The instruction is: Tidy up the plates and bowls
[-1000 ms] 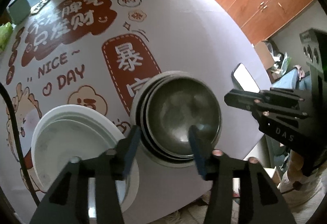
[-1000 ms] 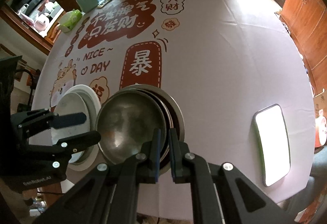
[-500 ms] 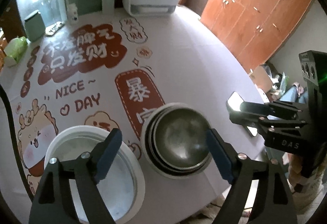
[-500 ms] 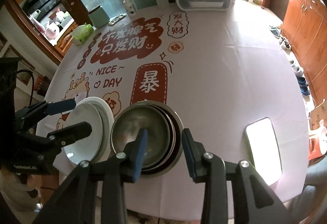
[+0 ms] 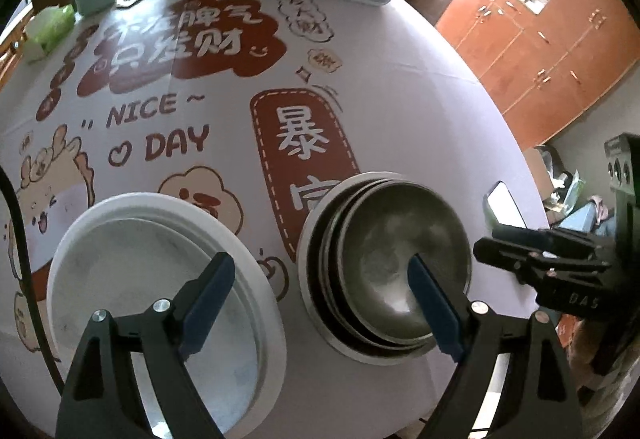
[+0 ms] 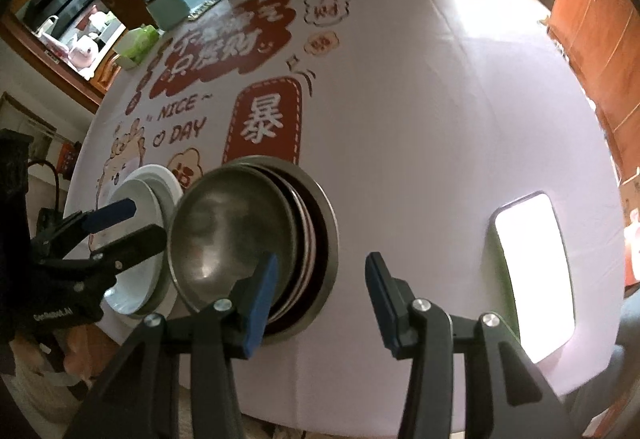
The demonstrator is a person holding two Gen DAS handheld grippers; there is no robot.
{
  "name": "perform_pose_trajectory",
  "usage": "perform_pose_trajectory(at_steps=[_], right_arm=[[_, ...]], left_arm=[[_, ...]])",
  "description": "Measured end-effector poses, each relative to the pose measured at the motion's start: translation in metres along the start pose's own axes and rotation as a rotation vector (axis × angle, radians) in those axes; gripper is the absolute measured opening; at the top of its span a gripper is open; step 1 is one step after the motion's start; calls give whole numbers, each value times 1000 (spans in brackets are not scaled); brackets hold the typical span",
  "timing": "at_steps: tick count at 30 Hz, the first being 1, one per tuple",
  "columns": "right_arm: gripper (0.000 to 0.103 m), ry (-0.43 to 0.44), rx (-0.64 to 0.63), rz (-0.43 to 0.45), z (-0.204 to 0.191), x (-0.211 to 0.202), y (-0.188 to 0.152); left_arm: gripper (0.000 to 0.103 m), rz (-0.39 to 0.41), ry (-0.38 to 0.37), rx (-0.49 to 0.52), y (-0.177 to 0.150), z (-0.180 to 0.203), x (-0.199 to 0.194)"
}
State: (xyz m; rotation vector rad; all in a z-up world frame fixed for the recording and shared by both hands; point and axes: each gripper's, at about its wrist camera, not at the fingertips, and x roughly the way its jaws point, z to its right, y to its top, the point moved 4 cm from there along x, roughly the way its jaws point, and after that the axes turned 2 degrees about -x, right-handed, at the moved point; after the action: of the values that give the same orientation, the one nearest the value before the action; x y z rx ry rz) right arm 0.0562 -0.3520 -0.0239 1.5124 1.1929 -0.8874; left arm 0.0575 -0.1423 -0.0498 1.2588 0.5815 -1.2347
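We have two stacks close to the near edge of the surface (image 5: 400, 87): white plates (image 5: 160, 279) on the left, and just beside them on the right a nest of metal bowls (image 5: 384, 263), apart by a thin strip of cloth.

Our left tongs (image 5: 320, 299) are spread wide and empty, hanging over that strip, one finger above the plates and the other above the top bowl's inside. Our right tongs (image 6: 320, 291) are opening with nothing between them; their left finger sits over the near right rim of the bowls (image 6: 256, 239) and the other over bare cloth.

Both stacks are round, so no axis matters; what counts is which rim lies nearest. We judge the right tongs nearer the bowls, the left equally placed for either stack.

Room is tight toward us, where the surface drops away. Beyond the stacks the cloth is open; a phone (image 6: 532, 279) lies well off to the right.
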Motion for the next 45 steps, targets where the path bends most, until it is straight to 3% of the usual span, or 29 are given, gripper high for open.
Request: perform_pose_trajectory(at_steps=[6, 12, 17, 22, 26, 28, 45], right_arm=[[46, 37, 19, -38, 3, 15, 2], [46, 61, 14, -79, 1, 26, 1], [46, 73, 14, -97, 0, 31, 1], [46, 75, 5, -108, -2, 32, 1], [45, 80, -5, -124, -4, 35, 0], [40, 80, -9, -123, -6, 35, -1], [40, 58, -11, -126, -8, 38, -3]], left_arm=[[85, -44, -1, 4, -1, -1, 16], [77, -109, -43, -14, -7, -4, 32], [55, -168, -79, -28, -13, -4, 45], [42, -189, -105, -36, -18, -3, 51], [39, -193, -106, -43, -18, -2, 53], [39, -193, -109, -48, -18, -3, 53], [40, -208, -106, -54, -21, -6, 51]])
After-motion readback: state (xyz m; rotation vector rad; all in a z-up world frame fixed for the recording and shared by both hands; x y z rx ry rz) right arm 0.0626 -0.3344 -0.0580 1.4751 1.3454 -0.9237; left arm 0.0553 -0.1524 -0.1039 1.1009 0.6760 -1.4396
